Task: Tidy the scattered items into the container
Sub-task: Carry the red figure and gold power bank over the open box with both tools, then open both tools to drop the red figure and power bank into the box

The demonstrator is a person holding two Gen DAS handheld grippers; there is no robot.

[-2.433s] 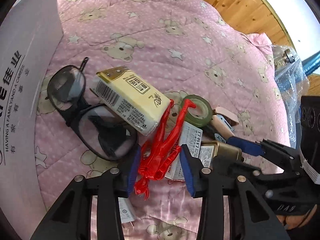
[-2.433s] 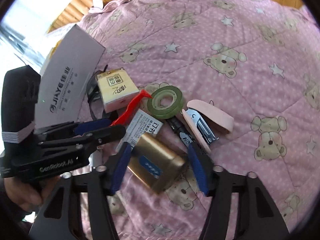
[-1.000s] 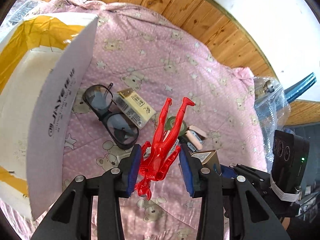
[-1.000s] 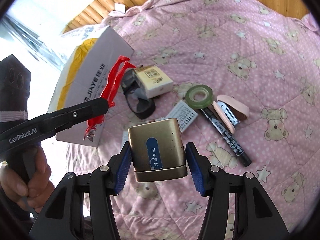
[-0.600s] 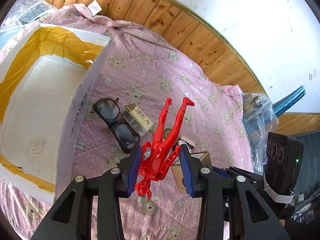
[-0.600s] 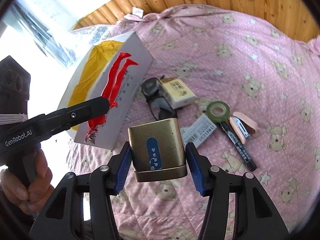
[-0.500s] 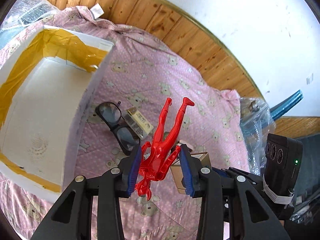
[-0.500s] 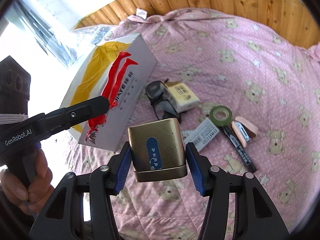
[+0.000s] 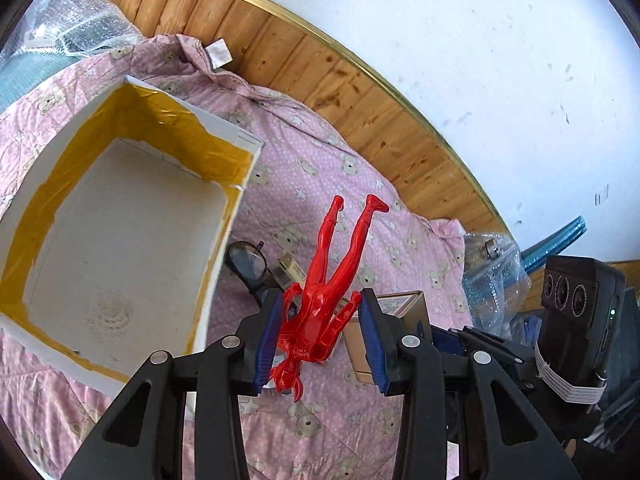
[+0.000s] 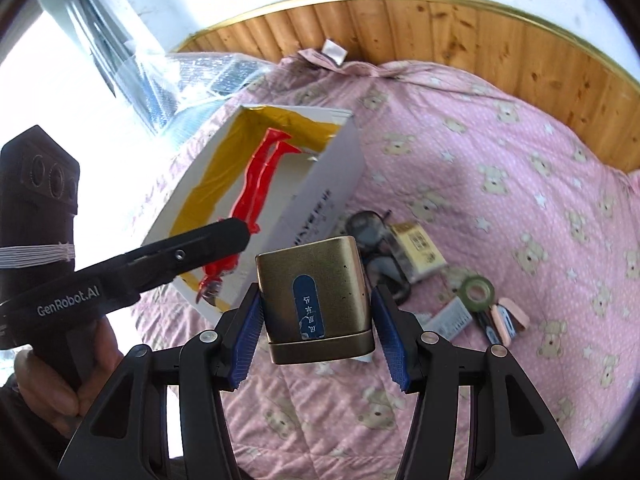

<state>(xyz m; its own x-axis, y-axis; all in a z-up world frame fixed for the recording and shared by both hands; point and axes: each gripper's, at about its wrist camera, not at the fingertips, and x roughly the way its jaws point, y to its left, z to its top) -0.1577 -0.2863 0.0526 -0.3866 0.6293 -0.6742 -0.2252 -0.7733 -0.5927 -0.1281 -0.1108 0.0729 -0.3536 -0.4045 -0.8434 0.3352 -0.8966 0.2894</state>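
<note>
White wall (image 9: 460,40), wooden panelling (image 10: 460,32)

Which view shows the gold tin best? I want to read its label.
The right wrist view: the gold tin fills the centre, clamped in the right tool, blue label facing the camera. In the left wrist view only a corner of it shows behind the left tool holding the red figure.
</note>
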